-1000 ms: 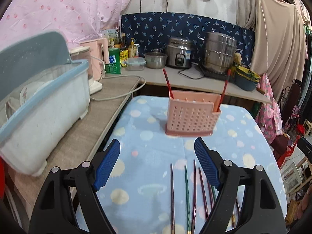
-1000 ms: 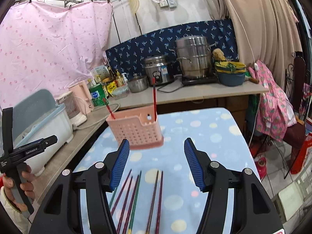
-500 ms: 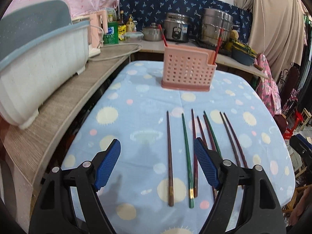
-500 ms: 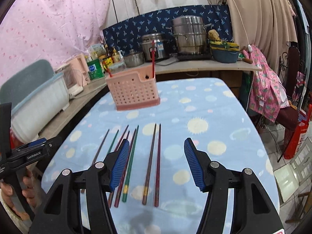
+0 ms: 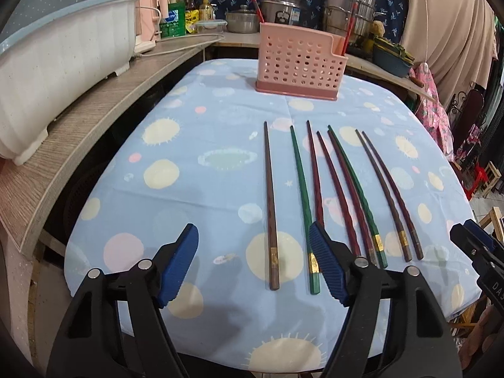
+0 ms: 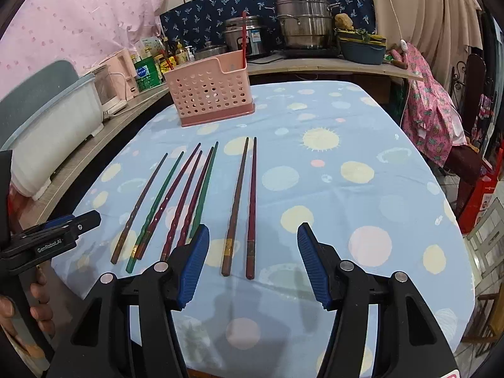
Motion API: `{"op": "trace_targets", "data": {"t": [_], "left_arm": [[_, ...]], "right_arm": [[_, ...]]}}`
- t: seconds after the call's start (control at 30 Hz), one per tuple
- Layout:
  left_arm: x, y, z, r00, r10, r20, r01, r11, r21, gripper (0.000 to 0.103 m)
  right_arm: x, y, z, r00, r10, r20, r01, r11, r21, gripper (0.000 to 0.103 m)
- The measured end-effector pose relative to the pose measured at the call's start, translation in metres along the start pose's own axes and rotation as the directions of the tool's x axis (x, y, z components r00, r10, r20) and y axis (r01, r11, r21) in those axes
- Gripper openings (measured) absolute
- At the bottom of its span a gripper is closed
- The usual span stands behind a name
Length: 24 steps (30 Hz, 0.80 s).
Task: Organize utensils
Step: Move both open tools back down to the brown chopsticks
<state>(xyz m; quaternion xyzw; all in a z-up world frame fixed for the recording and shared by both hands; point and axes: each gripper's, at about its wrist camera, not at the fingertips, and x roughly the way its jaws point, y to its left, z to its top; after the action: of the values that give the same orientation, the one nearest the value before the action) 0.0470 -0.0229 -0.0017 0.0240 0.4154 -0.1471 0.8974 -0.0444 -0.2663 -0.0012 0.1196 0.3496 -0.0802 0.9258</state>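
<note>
Both grippers have dropped toward the polka-dot tablecloth [image 5: 195,145]. At twelve o'clock stands the pink utensil basket [image 5: 299,63], two red chopsticks inside; eight chopsticks [image 5: 334,189] remain loose. Left gripper [image 5: 253,263] is closing, empty; right gripper [image 6: 252,264] gapes, empty.

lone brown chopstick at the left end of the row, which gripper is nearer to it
Left. The left gripper frames the lone brown chopstick's near end, jaws closing, nothing gripped. The right gripper hovers over the rightmost pair.

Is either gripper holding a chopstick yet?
No: the left gripper and right gripper both hover empty above the chopsticks lying on the table.
</note>
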Motion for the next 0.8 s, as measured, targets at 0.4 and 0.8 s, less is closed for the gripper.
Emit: {"op": "trace_targets", "data": {"t": [0.4,0.8], "left_arm": [[0.006,-0.003,-0.014,0.999,-0.025,-0.04,0.025,1.0,0.002,0.067],[0.019,-0.006,-0.025,0.996,-0.038,-0.087,0.038,0.999,0.003,0.056]], "right_arm": [[0.014,0.006,-0.017,0.999,0.016,-0.051,-0.016,1.0,-0.004,0.049],[0.021,0.018,-0.017,0.995,0.063,-0.073,-0.064,0.998,-0.014,0.029]]}}
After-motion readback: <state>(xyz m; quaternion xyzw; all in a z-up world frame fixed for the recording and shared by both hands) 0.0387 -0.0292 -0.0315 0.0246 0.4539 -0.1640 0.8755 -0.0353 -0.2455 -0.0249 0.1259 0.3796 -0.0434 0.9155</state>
